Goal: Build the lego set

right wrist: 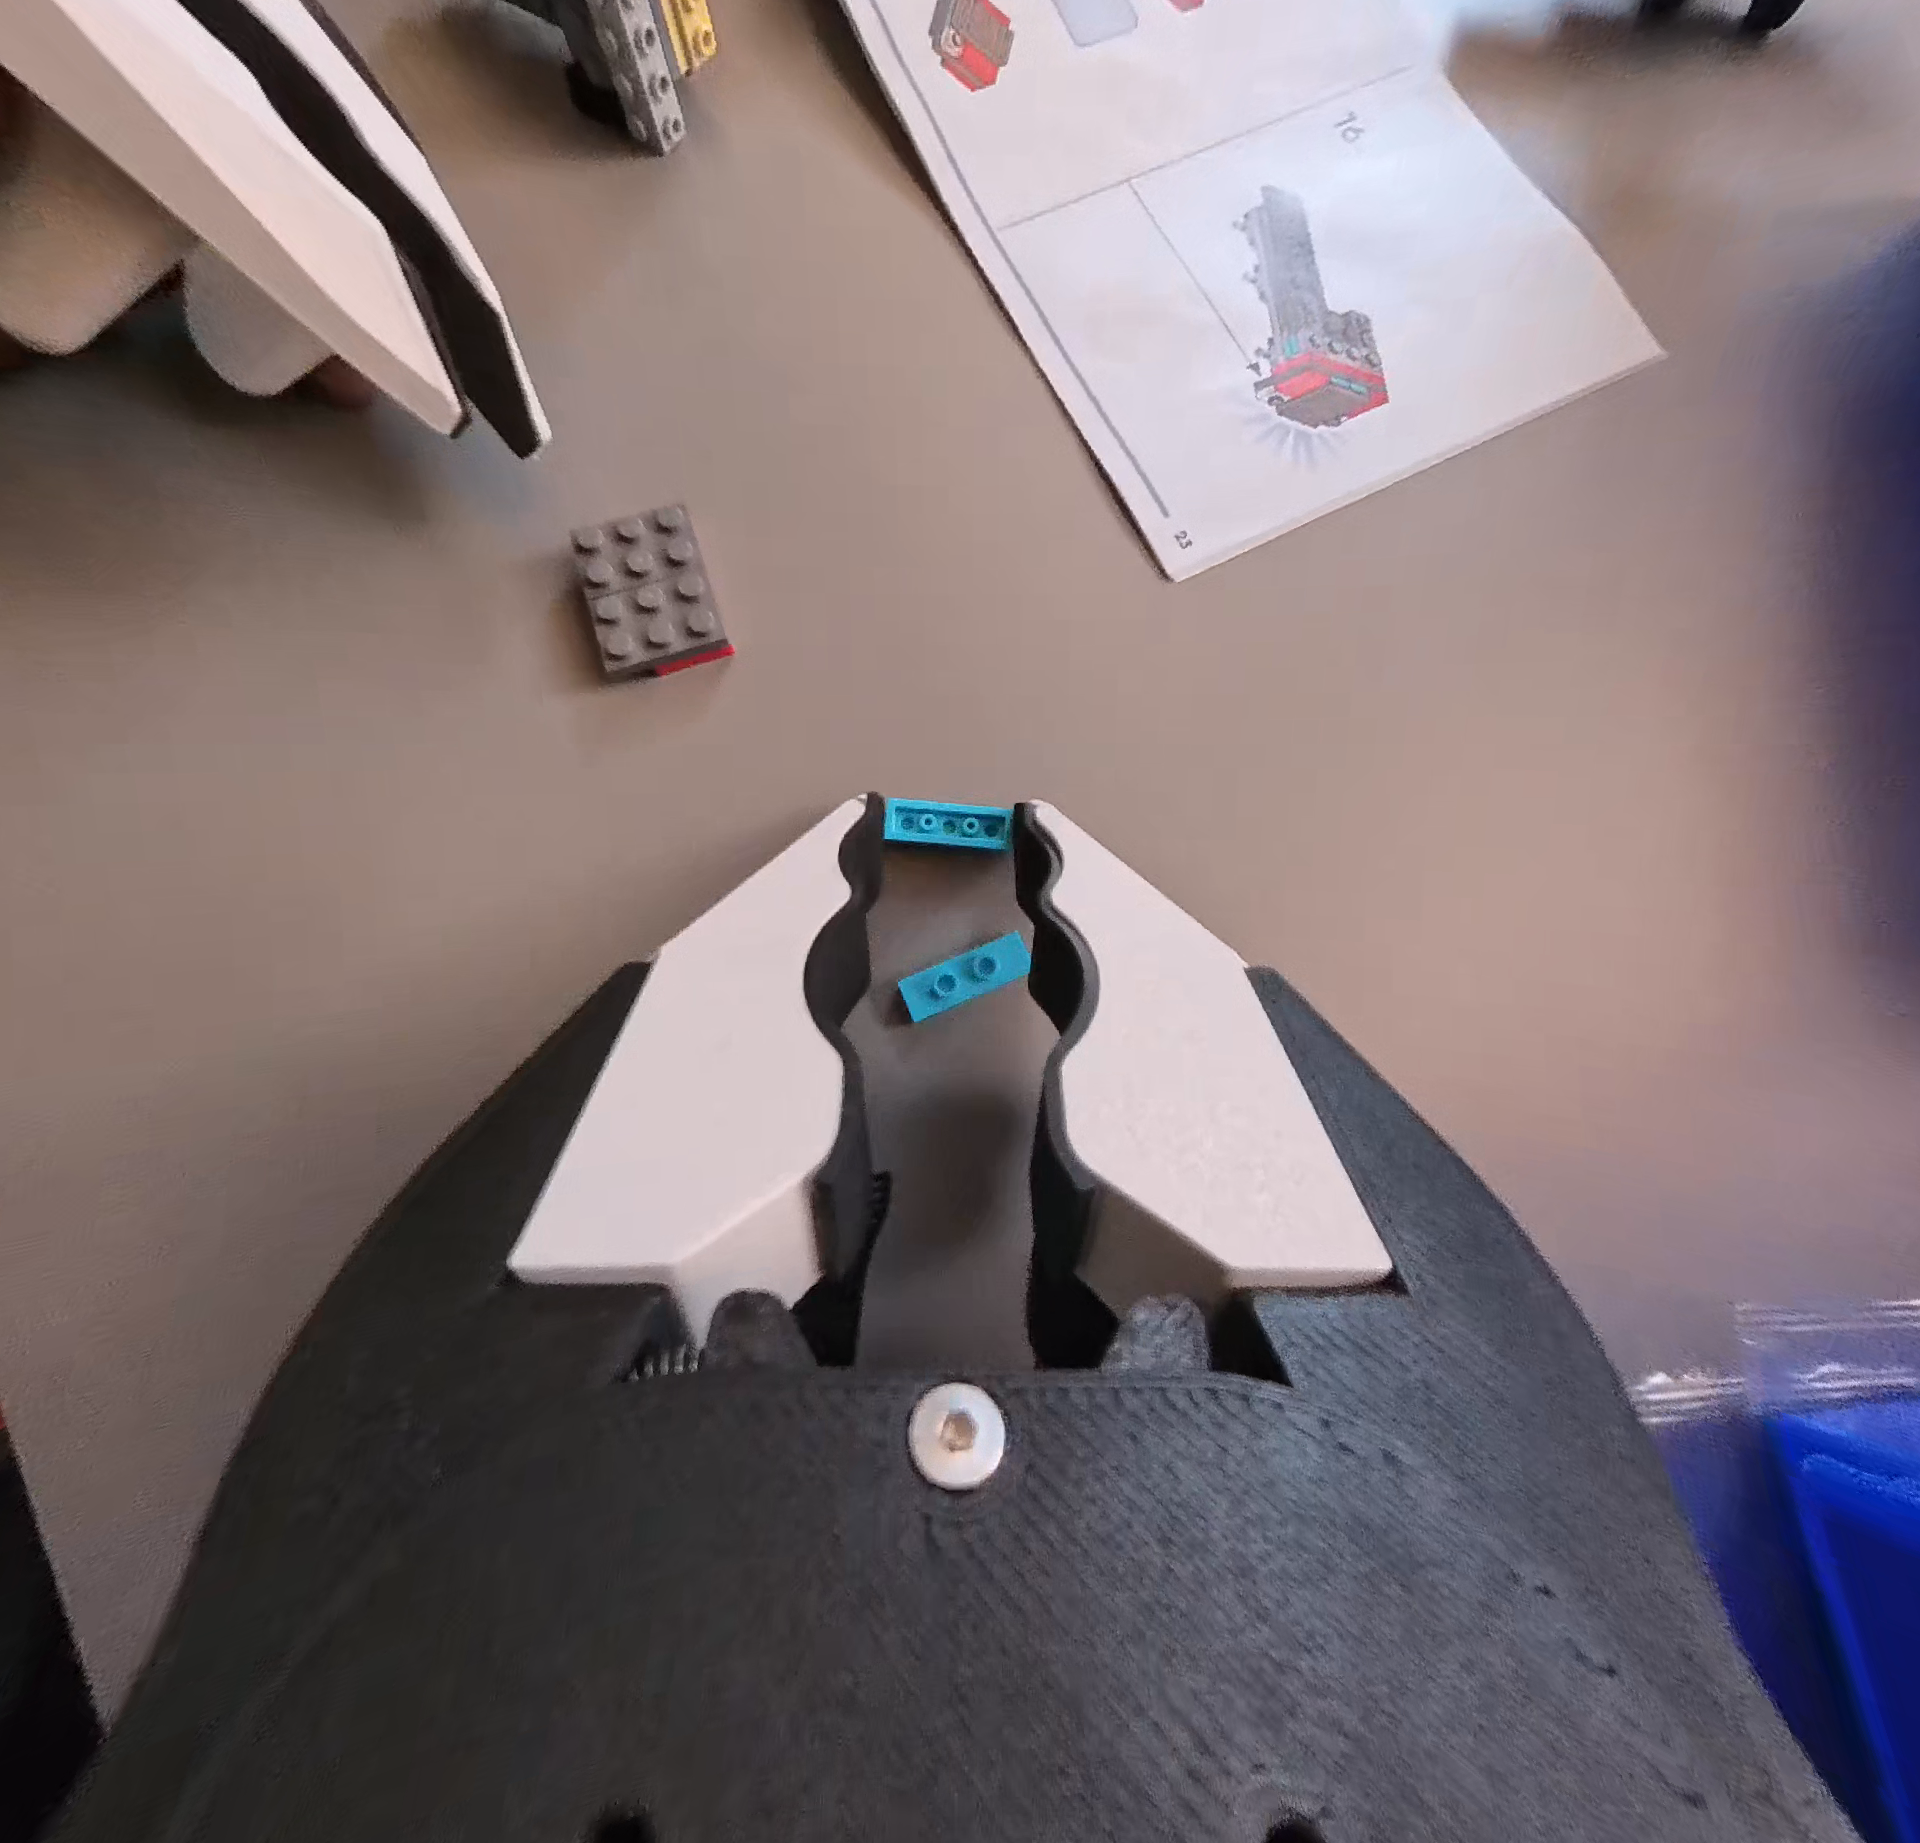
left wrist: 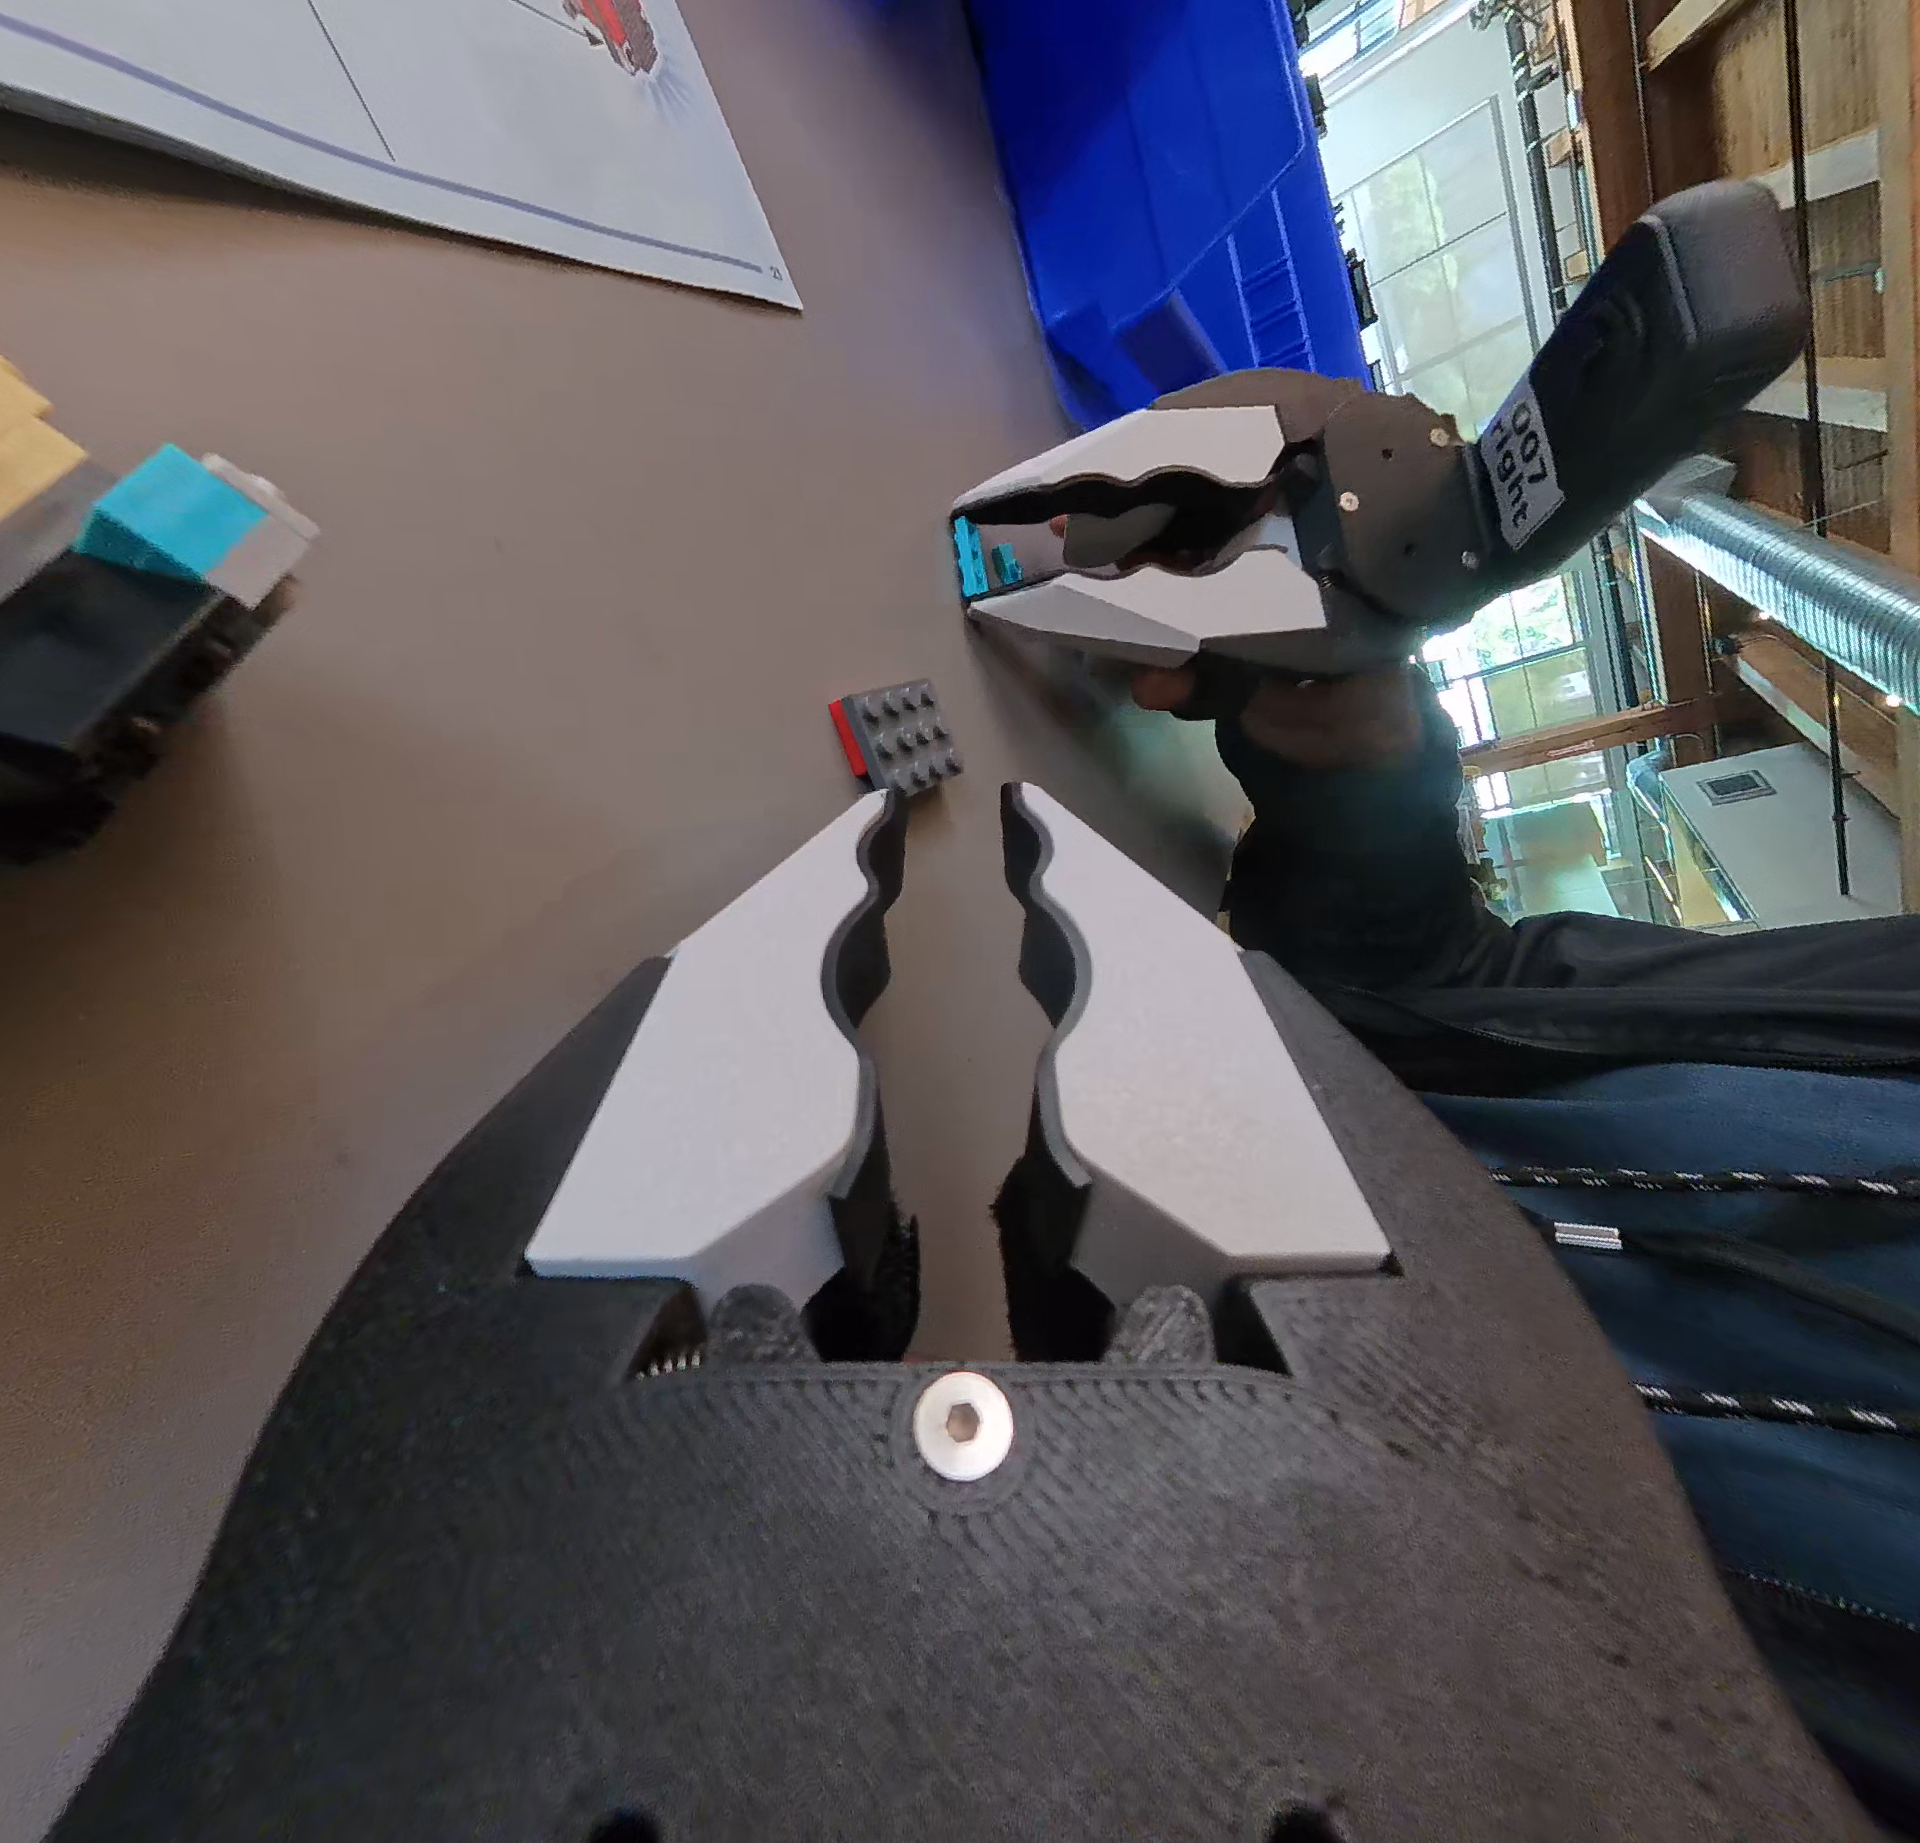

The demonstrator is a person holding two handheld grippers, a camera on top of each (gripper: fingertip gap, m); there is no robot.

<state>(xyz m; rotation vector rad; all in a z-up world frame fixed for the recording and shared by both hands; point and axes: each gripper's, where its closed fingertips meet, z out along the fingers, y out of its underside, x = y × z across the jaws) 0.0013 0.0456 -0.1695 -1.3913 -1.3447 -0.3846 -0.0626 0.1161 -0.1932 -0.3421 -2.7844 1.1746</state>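
Since your right hand-held gripper (right wrist: pixel 948 814) pinches the teal plate (right wrist: pixel 948 823) only at its tips, it may twist free; left hand-held gripper (left wrist: pixel 943 806) gapes narrowly, empty

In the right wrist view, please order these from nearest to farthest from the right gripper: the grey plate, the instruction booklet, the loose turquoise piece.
1. Loose turquoise piece, on the table between the right gripper fingers.
2. Grey plate, ahead, left.
3. Instruction booklet, ahead, right.

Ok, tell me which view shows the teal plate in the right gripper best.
The right wrist view: the teal plate sits close up between the right gripper's fingertips, its underside showing. The left wrist view shows the same plate only small and edge-on, far off.
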